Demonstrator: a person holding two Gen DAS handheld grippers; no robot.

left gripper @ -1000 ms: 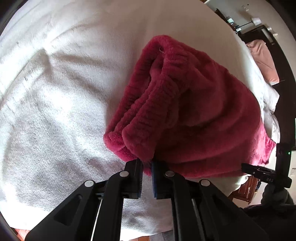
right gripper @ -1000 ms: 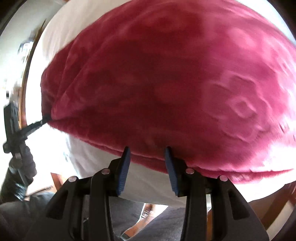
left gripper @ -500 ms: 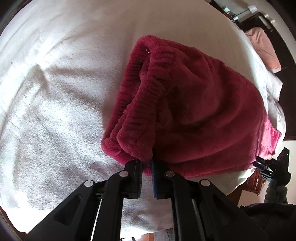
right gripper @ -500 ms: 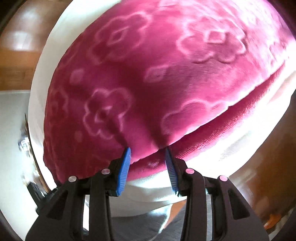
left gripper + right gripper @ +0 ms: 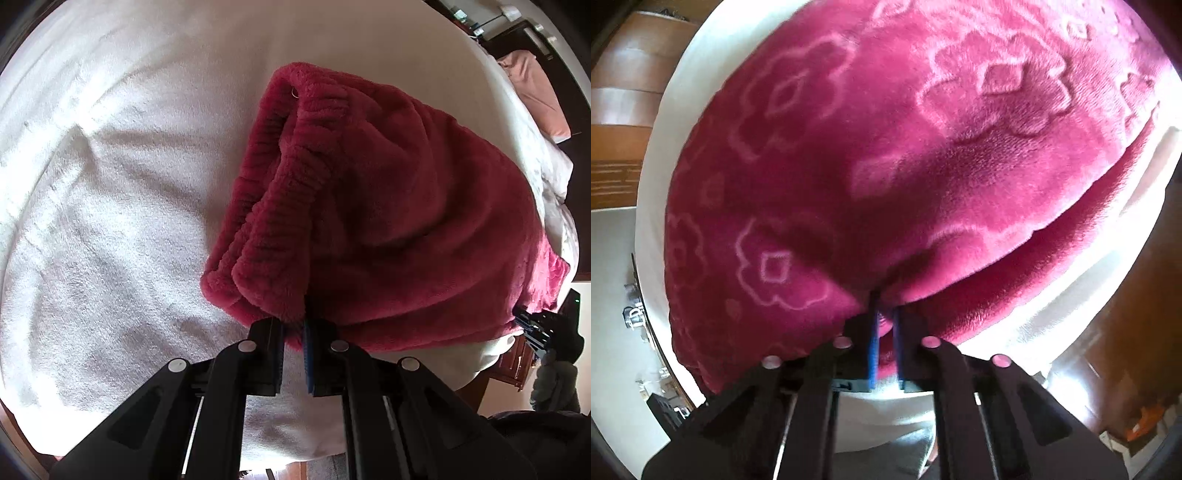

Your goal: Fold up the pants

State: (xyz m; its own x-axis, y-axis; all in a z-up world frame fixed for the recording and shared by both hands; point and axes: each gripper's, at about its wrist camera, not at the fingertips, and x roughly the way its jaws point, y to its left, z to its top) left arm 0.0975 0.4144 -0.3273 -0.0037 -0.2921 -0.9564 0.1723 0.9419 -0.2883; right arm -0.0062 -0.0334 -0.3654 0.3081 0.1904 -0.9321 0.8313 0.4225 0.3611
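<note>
- Pants [image 5: 388, 221]: dark pink fleece, lying folded on the white blanket [image 5: 110, 221].
- Left gripper [image 5: 293, 325]: tongs clamped on the ribbed waistband corner.
- Right gripper [image 5: 884, 317]: tongs pinched together on the pants' near edge.

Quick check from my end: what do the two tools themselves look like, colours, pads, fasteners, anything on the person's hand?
Both tools, left tool and right tool, are matte black plastic with angular cut-out linkages, round silver rivets and blue ribbed pads. Seen from the left wrist, the far hand wears a dark glove and grey sleeve.
</note>
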